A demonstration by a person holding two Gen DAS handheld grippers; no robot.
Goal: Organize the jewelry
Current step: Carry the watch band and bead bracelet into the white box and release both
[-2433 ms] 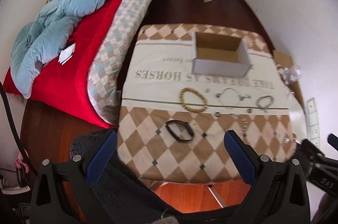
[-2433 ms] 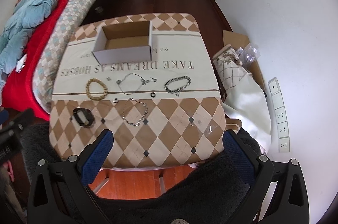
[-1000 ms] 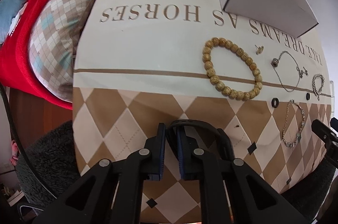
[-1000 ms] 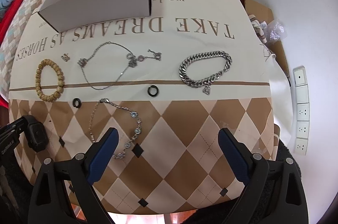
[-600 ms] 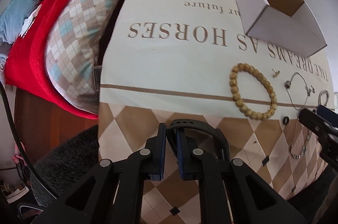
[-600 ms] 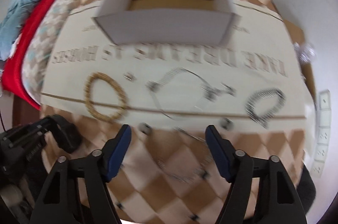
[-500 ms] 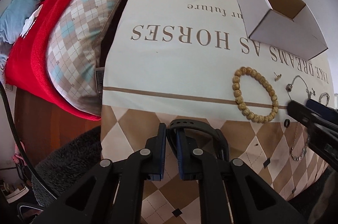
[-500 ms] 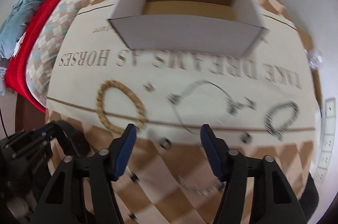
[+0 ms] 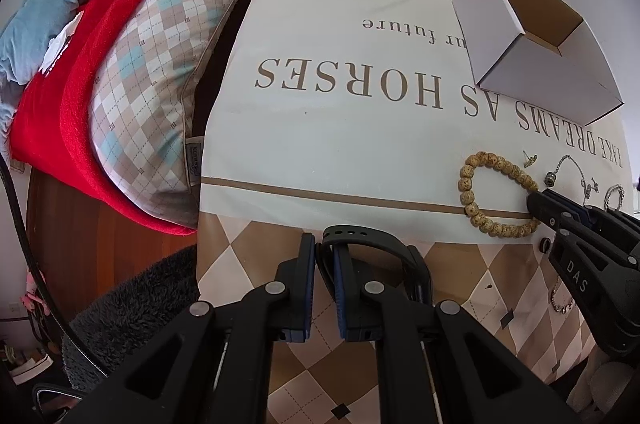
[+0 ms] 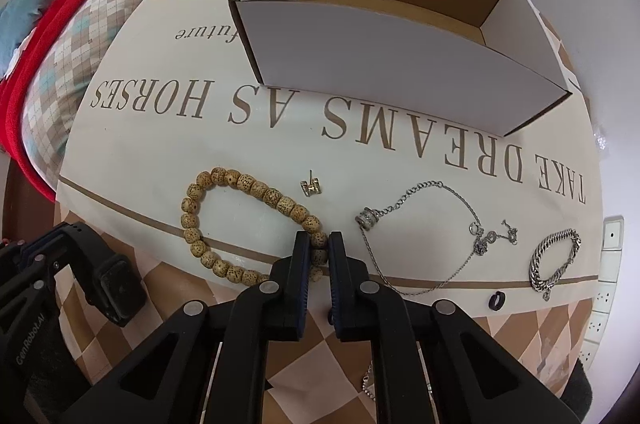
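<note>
Brown-and-cream diamond-patterned cloth with large printed lettering (image 10: pixel 280 112) is covering the table, with a bed in a red blanket (image 9: pixel 76 92) lying along its left side. Toward the far edge an open white cardboard box with a brown inside (image 10: pixel 396 64) is sitting with its long side facing the grippers, and bare cloth is stretching between it and the jewelry row.

Closest to the right gripper (image 10: pixel 319 244), a round wooden-bead bracelet (image 10: pixel 208 208) is lying flat, its long axis running from far left to near right. The jaws are closing on its near-right beads, and the pads are pinching them.

To the left, the left gripper (image 9: pixel 323 260) is pressing together on the strap of a black smartwatch (image 9: pixel 372 244), which is sitting near the table's front edge with its strap loop arching away from the camera.

Counted across the cloth: one small gold stud earring (image 10: pixel 311 186), one thin silver chain with a ring pendant (image 10: pixel 440 224), one chunky silver link bracelet (image 10: pixel 554 260), one small black ring (image 10: pixel 496 301). Another fine chain (image 9: pixel 562 300) is lying near the front, partly hidden
</note>
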